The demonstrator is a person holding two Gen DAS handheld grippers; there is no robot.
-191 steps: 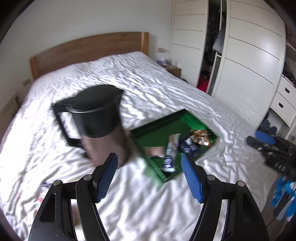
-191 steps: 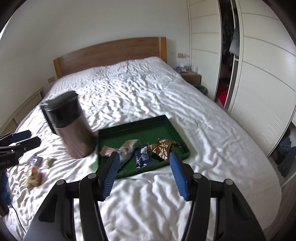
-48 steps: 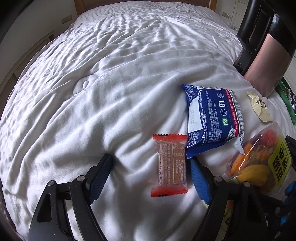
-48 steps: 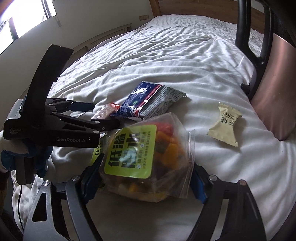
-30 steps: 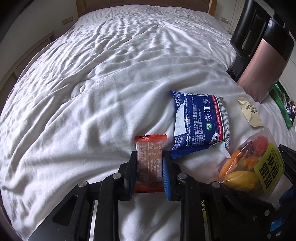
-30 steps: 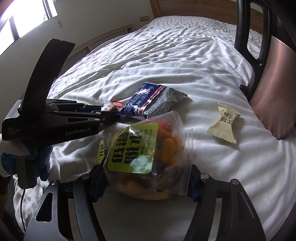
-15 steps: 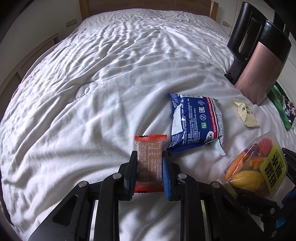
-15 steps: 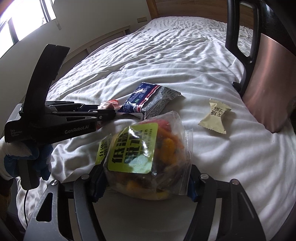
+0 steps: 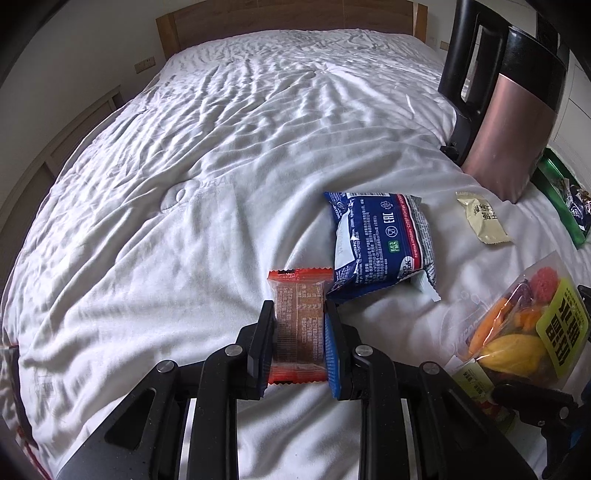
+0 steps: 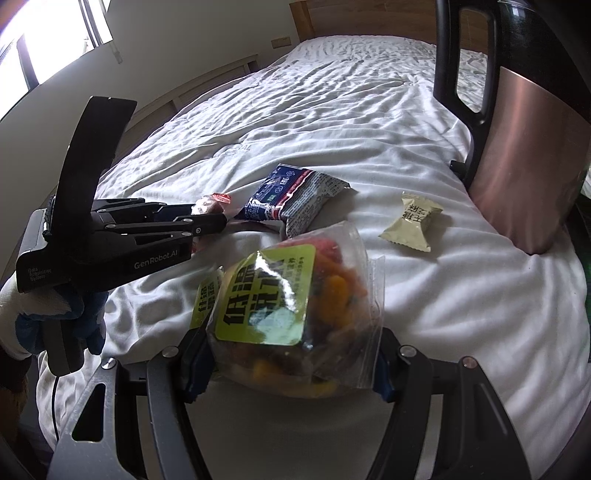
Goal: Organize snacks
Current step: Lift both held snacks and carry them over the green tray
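My left gripper [image 9: 299, 325] is shut on a red-edged brown snack bar [image 9: 300, 314] just above the white bed. My right gripper [image 10: 288, 354] is shut on a clear bag of dried fruit [image 10: 295, 317] with a green label; the bag also shows in the left wrist view [image 9: 524, 328]. A blue snack packet [image 9: 380, 243] lies beside the bar, and it shows in the right wrist view [image 10: 291, 195] too. A small beige candy wrapper [image 9: 482, 218] lies further right, and shows in the right wrist view [image 10: 412, 221]. The left gripper shows in the right wrist view [image 10: 218, 221].
A copper and black jug [image 9: 506, 110] stands on the bed at right, close behind the candy. The green tray [image 9: 554, 188] with snacks lies beyond it at the right edge. The wooden headboard [image 9: 280, 22] is at the back. The white bedding [image 9: 184, 184] spreads left.
Both grippers closed on their snacks about a second ago. Since then both have lifted and pulled back slightly with the bar and the fruit bag held.
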